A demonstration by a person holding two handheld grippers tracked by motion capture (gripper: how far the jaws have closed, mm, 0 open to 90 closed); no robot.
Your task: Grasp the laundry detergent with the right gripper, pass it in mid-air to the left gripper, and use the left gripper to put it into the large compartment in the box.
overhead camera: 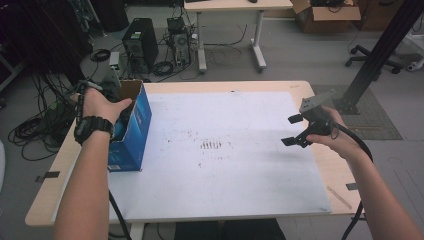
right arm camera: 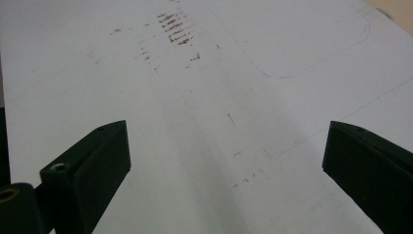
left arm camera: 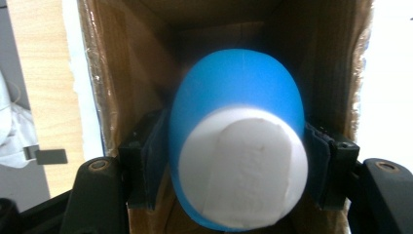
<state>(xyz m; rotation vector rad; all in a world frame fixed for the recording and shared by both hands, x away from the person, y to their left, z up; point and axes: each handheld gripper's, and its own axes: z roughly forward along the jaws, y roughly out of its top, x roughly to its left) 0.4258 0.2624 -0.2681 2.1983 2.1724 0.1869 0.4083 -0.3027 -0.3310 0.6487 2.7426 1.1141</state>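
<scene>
Blue and white, the bottle [left arm camera: 238,151] is sitting between the pads of my left gripper [left arm camera: 238,165] in the left gripper view, its white capped end facing the camera and its blue body running back into the cardboard box [left arm camera: 122,73]. The pads are lying against both of its sides, so I am clamping it, lightly as far as I can tell. From the high view none of that grip is showing: my left hand [overhead camera: 102,107] is covering the gripper at the open top of the blue box [overhead camera: 132,127], which is standing at the left edge of the white mat [overhead camera: 225,165], and the bottle is hidden inside the box.

Well to the right of the box, I am holding my right gripper [overhead camera: 292,131] above the mat with its jaws standing wide apart and nothing between them. The right gripper view is looking down on bare mat with brown smudges [right arm camera: 175,29] and faint pencil lines. How deep the bottle is reaching into the box is hard to make out; the far end is lost in shadow.
</scene>
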